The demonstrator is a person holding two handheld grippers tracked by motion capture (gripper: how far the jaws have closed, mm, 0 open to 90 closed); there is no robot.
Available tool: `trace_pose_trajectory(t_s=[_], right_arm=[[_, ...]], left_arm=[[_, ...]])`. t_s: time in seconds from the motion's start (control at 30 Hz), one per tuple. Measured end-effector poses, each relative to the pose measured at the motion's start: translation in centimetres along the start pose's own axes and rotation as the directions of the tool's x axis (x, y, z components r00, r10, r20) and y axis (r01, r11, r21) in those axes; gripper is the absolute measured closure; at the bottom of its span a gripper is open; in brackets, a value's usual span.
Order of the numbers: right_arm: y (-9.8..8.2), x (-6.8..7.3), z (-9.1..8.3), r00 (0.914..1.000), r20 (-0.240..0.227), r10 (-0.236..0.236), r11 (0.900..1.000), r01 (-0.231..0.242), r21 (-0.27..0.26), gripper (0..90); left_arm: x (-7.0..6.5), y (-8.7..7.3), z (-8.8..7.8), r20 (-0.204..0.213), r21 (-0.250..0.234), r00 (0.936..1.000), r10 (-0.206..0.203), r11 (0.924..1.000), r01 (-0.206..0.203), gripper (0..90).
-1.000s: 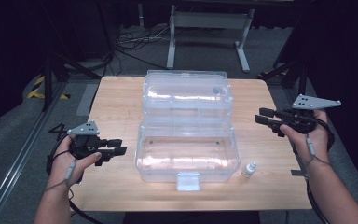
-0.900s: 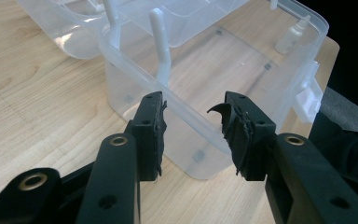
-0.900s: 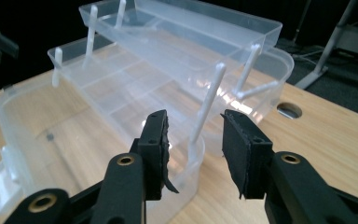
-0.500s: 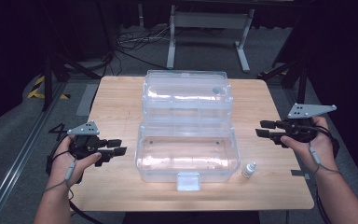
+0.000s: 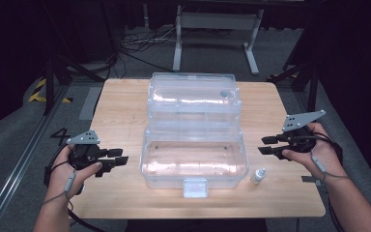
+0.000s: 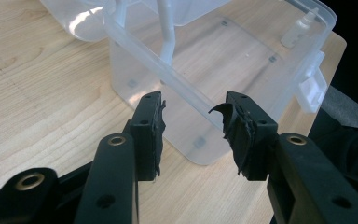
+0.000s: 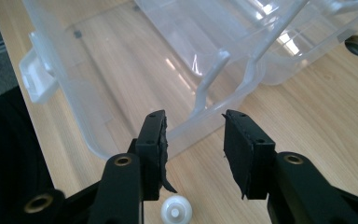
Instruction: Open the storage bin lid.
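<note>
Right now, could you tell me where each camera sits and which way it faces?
High view: above the person's side, facing forward and down on the table; both forearms, left gripper, right gripper.
Left gripper view: rides that gripper, facing the clear box.
Right gripper view: rides that gripper, facing the box; small bottle below.
All share the box.

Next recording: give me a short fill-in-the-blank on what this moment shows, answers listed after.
1. The clear plastic box stands on the wooden table with its lid ____.
2. The small white bottle stands on the table nearest the ____ gripper.
3. The fingers of the left gripper hold ____.
4. The right gripper is ____.

Missing words: open; right; nothing; open
</note>
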State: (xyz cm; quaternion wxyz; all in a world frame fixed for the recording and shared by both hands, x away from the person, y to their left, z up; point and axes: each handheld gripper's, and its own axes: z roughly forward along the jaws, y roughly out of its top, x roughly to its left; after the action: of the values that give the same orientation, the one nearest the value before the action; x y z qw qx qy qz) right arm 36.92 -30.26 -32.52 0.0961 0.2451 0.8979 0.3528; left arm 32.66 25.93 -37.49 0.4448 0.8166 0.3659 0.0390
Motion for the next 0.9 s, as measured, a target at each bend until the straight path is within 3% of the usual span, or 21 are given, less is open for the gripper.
trace_pose_trajectory(t_s=[0.43,0.67,0.9], right_arm=[[-0.6,0.4,1.6,0.9995,-0.03,-0.012,0.991,0.016,0.136,59.4],[-1.3,0.5,2.7,0.9992,-0.036,-0.02,0.973,0.028,0.231,56.5],[-1.8,0.9,3.9,0.9982,-0.042,-0.042,0.944,0.054,0.325,56.7]], left_arm=[[0.0,0.0,0.1,0.007,0.005,1.0,-0.001,1.0,0.001,58.0],[0.0,-0.1,0.2,0.008,0.007,1.0,-0.004,1.0,0.004,58.1],[0.1,-0.1,0.1,0.008,0.006,0.9999,-0.009,0.9999,0.008,58.1]])
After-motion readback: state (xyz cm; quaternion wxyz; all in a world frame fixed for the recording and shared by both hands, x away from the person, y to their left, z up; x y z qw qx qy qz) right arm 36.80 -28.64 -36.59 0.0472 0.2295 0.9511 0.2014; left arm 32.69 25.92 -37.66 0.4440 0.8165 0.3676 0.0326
